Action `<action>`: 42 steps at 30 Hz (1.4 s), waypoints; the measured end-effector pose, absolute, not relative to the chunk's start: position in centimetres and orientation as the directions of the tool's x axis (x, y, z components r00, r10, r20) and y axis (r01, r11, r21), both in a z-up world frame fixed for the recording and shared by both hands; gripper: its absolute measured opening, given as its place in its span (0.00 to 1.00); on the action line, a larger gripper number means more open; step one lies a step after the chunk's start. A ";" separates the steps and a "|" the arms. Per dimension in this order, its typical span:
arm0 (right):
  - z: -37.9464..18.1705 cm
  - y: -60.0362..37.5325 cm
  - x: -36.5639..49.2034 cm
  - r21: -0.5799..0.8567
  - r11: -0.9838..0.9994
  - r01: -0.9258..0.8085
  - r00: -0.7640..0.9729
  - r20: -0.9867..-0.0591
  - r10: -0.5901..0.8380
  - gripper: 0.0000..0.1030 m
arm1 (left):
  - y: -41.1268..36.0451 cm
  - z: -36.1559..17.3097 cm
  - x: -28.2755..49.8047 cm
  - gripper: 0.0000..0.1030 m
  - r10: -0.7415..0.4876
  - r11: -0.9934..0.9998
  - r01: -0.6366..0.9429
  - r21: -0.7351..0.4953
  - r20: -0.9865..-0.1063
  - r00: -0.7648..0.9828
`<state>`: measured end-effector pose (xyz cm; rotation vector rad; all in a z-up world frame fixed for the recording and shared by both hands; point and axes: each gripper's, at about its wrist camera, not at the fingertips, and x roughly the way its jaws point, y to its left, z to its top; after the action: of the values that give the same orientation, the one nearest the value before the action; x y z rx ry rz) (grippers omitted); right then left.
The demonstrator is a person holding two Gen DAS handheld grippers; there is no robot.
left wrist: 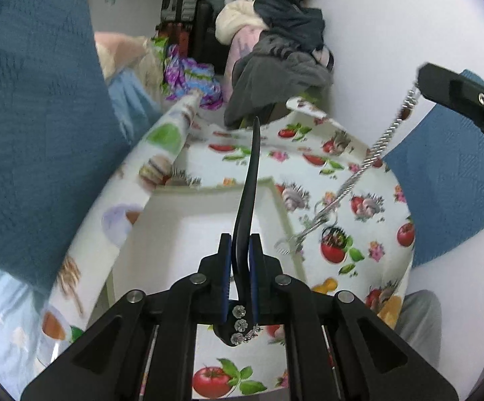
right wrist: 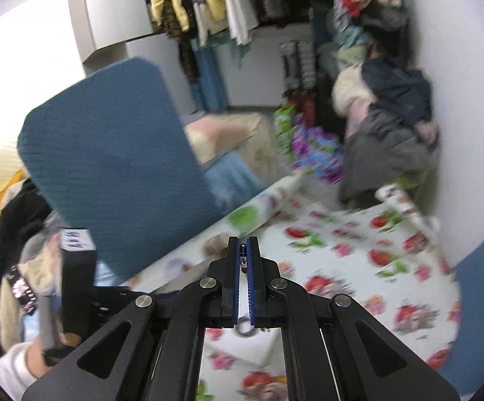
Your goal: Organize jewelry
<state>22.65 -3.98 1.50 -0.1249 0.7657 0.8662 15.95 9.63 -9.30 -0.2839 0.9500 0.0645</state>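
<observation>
Your left tongs are clamped on a black hair clip above the white tray; your right tongs pinch a silver chain dangling over the table; next, I judge, lower both into the tray.

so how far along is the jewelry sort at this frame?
Early to midway, as far as these views show. Done: nothing visibly lies in the white tray on the fruit-print tablecloth. In hand: the left gripper is clamped on a black hair clip with rhinestones; the right gripper is shut on a silver chain that hangs down toward the tray's edge. Left: place both pieces.
</observation>
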 end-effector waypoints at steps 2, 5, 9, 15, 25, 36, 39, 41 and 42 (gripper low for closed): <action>0.3 -3.1 22.3 0.211 0.640 -0.739 0.367 -0.671 0.645 0.02 | 9.6 -10.1 15.6 0.09 -0.064 0.961 -0.186 -0.203 -0.821 0.567; -2.1 -1.6 21.8 0.197 0.634 -0.748 0.343 -0.703 0.623 0.02 | 9.9 -11.0 15.4 0.09 -0.071 0.958 -0.192 -0.213 -0.826 0.559; -5.3 -0.9 21.9 0.208 0.641 -0.739 0.310 -0.740 0.597 0.02 | 10.4 -12.4 15.2 0.10 -0.072 0.955 -0.206 -0.214 -0.839 0.540; -9.8 -0.8 22.1 0.207 0.670 -0.713 0.282 -0.790 0.545 0.02 | 11.4 -14.5 15.3 0.10 -0.075 0.947 -0.232 -0.223 -0.855 0.513; -15.5 -1.1 22.3 0.194 0.700 -0.688 0.243 -0.846 0.474 0.02 | 11.6 -17.7 15.4 0.10 -0.085 0.942 -0.251 -0.222 -0.884 0.460; -12.9 -2.7 23.2 0.225 0.679 -0.699 0.260 -0.804 0.535 0.09 | 10.2 -14.9 16.1 0.49 -0.073 0.948 -0.226 -0.223 -0.846 0.528; -11.4 -3.9 23.8 0.238 0.675 -0.699 0.279 -0.778 0.563 0.10 | 9.2 -13.9 16.5 0.49 -0.064 0.954 -0.210 -0.213 -0.832 0.552; -10.5 -5.1 24.2 0.235 0.680 -0.695 0.304 -0.761 0.574 0.10 | 8.4 -13.3 16.7 0.49 -0.081 0.954 -0.193 -0.229 -0.818 0.569; -10.3 -5.5 24.4 0.233 0.682 -0.693 0.311 -0.757 0.575 0.10 | 7.8 -13.0 16.8 0.49 -0.089 0.954 -0.184 -0.235 -0.811 0.578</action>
<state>24.40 -5.51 -10.31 -0.1447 0.9326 0.8408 16.79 7.79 -13.01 -0.3102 0.9575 0.0570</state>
